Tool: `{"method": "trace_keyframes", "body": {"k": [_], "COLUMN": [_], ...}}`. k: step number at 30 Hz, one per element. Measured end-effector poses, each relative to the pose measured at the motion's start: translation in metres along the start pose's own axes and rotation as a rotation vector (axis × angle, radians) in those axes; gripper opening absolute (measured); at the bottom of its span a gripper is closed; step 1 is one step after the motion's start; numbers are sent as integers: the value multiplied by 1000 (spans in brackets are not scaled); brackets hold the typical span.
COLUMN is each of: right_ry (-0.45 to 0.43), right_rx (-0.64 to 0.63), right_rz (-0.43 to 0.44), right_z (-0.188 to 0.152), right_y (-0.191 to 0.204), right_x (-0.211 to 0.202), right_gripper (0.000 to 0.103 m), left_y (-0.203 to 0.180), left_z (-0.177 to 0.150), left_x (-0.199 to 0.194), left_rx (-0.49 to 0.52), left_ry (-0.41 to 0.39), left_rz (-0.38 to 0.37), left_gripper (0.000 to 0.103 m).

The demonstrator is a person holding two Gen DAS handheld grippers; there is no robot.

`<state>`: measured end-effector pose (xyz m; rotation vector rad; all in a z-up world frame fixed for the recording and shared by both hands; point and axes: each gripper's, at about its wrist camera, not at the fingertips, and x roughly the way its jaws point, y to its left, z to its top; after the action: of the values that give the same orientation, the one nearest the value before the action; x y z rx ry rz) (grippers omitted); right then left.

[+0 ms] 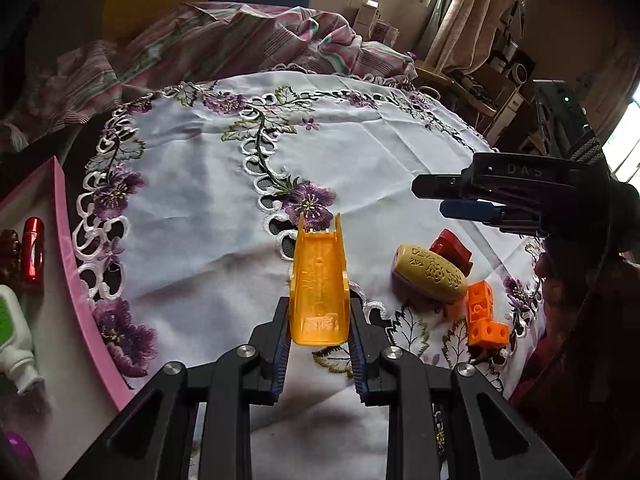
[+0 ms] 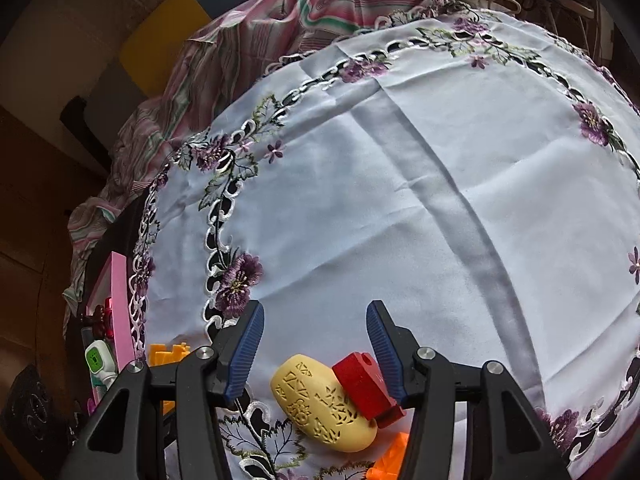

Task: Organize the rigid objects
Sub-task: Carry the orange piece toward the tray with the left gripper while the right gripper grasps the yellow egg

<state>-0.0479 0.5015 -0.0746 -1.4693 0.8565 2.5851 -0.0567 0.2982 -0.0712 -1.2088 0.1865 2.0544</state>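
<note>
My left gripper [image 1: 319,320] is shut on a yellow-orange plastic channel piece [image 1: 319,288] and holds it above the embroidered white tablecloth [image 1: 200,208]. To its right lie a cream patterned oval piece [image 1: 430,272], a red block [image 1: 452,250] and orange cube blocks [image 1: 482,316]. My right gripper [image 2: 316,344] is open above the cream oval [image 2: 320,404] and the red block [image 2: 366,388]; it also shows in the left wrist view [image 1: 436,198]. A bit of the yellow-orange piece [image 2: 166,354] shows at left.
A pink-rimmed tray [image 1: 66,240] at the left table edge holds a red cylinder [image 1: 33,252], a white and green bottle [image 1: 12,336] and other items. A striped cloth [image 1: 224,40] is heaped behind the table. Shelves and clutter stand at far right.
</note>
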Motion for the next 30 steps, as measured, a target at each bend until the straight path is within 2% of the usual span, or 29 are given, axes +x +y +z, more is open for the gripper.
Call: {"method": "trace_keyframes", "body": {"k": [3, 5, 7, 10, 15, 19, 26, 30], "right_ry": [14, 41, 91, 155, 187, 247, 249, 252], "right_rx": [-106, -195, -224, -226, -228, -241, -257, -269], "right_rz": [62, 28, 8, -65, -65, -126, -132, -140], "right_z": [-5, -12, -16, -21, -24, -29, -29, -30], "right_y": [22, 39, 44, 40, 37, 37, 38, 39], "right_x": [0, 7, 17, 31, 35, 48, 48, 48], "right_gripper": [54, 54, 54, 54, 54, 54, 54, 54], "left_y": [3, 6, 12, 23, 48, 75, 136, 159], "left_z": [-3, -7, -9, -15, -26, -40, -81, -105], "left_x": [-15, -25, -35, -48, -74, -104, -151, -160], "left_rx": [-11, -22, -38, -66, -127, -191, -344, -415], "left_ry": [-28, -46, -61, -77, -110, -156, -203, -191], "left_rz": [2, 5, 4, 12, 28, 62, 168, 211], "left_gripper": [26, 26, 26, 26, 26, 26, 26, 26]}}
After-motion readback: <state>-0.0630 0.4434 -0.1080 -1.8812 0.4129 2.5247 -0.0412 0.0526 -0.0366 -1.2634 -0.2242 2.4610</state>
